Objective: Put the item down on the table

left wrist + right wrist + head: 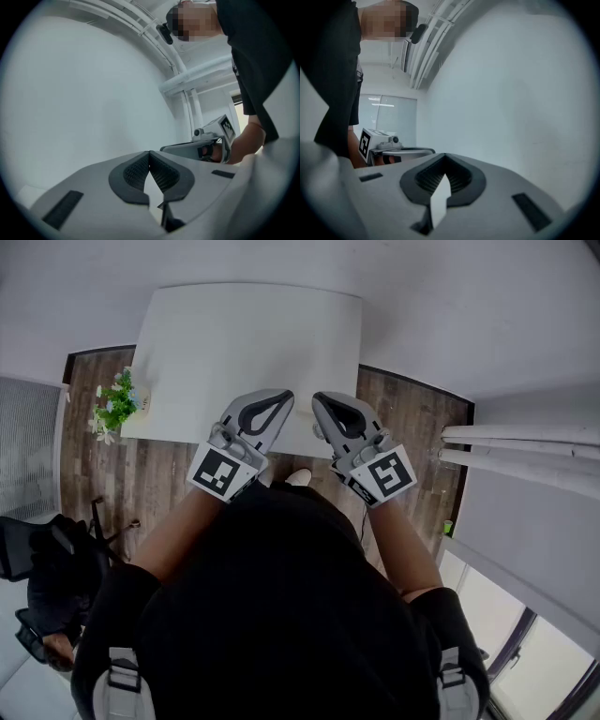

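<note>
In the head view both grippers hang side by side over the near edge of the white table [244,334]. My left gripper [283,397] is shut, its jaws meeting at the tip, and I see nothing between them. My right gripper [322,399] is shut and empty too. The left gripper view shows the ribbed pads [138,171] closed to a point against a white surface, with the right gripper [206,146] off to the side. In the right gripper view the pads [457,176] also meet, and the left gripper [389,146] shows at the left. No loose item is in view.
A small potted plant [116,405] stands at the table's left edge. A black chair [47,568] sits on the wood floor at lower left. White pipes [525,442] run along the right, above a window. The person's dark torso fills the lower head view.
</note>
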Demonstrator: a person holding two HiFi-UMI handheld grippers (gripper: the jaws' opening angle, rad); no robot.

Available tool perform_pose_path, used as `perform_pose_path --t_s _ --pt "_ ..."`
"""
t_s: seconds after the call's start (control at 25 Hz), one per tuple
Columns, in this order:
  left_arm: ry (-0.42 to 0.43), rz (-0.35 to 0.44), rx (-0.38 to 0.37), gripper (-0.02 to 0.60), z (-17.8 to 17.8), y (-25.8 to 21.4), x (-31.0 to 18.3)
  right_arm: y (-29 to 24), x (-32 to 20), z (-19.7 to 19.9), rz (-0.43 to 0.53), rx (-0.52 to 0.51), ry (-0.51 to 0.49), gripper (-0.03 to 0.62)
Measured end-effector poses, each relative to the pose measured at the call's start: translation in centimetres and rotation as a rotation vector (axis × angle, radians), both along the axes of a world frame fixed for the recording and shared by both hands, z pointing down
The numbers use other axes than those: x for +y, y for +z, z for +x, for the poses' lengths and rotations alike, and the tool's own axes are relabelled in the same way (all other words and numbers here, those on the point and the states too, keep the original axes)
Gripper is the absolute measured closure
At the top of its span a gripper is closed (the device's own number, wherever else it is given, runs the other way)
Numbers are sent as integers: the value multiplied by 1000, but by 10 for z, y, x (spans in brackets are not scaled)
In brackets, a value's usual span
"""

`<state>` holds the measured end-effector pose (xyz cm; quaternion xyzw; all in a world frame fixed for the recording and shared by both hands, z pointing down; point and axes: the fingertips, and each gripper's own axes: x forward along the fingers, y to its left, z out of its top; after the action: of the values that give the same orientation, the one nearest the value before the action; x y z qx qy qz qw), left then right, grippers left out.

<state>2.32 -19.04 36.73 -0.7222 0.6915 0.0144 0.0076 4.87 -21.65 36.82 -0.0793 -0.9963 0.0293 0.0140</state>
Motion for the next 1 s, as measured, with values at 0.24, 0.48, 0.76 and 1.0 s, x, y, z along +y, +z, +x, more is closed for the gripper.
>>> perform_pose_path --t_s 0.24,0.48,0.76,1.0 --pt "11 -2 -9 588 -1 -2 0 -3 1 -3 3 0 6 592" --pt "9 -2 -10 588 -4 -3 1 -6 -2 -4 28 1 32 592" --pt "10 -4 -11 588 -5 -2 -1 -4 -1 -5 30 4 26 592" --pt "12 -13 -12 588 -6 0 -2 -5 -1 -6 35 9 25 592"
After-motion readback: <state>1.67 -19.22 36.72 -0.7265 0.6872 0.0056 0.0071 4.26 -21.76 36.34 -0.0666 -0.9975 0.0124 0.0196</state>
